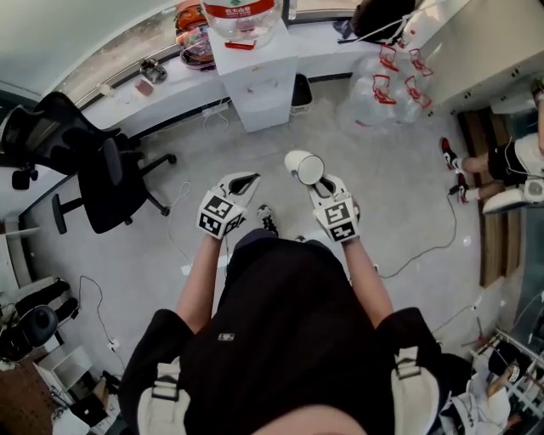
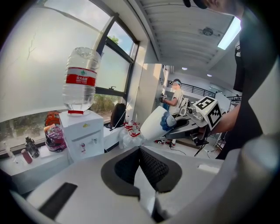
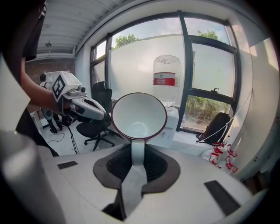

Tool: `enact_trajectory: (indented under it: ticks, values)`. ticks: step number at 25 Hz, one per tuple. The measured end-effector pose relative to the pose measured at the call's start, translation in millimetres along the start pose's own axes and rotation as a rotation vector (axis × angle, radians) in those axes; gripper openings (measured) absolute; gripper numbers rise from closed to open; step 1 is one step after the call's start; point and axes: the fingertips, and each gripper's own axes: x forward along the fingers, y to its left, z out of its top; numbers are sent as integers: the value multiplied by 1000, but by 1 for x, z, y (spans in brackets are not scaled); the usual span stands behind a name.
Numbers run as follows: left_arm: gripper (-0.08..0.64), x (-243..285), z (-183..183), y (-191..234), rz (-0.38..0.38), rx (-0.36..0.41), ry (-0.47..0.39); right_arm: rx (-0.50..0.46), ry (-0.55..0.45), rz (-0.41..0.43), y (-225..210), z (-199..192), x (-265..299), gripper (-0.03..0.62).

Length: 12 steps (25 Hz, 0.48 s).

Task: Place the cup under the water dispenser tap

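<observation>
My right gripper [image 1: 317, 183] is shut on the handle of a white cup [image 1: 303, 166] with a dark red rim. The cup lies on its side in the air, mouth facing the right gripper view's camera [image 3: 139, 116], with the handle pinched between the pads [image 3: 137, 154]. The left gripper view shows its blue-patterned outer side [image 2: 155, 124]. My left gripper [image 1: 241, 183] hangs beside it, jaws together [image 2: 141, 151] with nothing in them. The white water dispenser [image 1: 259, 81] with its bottle [image 1: 240, 13] stands ahead across the floor, taps [image 2: 87, 143] facing me.
A black office chair [image 1: 102, 170] stands to the left. A counter [image 1: 161, 89] with clutter runs behind the dispenser. Empty water bottles [image 1: 382, 93] lie to its right. A seated person's legs [image 1: 501, 170] show at far right. Cables [image 1: 425, 246] cross the floor.
</observation>
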Motion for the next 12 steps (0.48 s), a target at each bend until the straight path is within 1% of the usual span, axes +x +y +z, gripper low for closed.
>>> enact_trajectory:
  ticks: [8, 12]
  values:
    - [0, 3, 5, 12, -40, 11, -8, 16, 26, -29, 1, -1, 8, 48]
    - [0, -2, -5, 21, -41, 9, -1, 5, 22, -31, 6, 2, 16, 48]
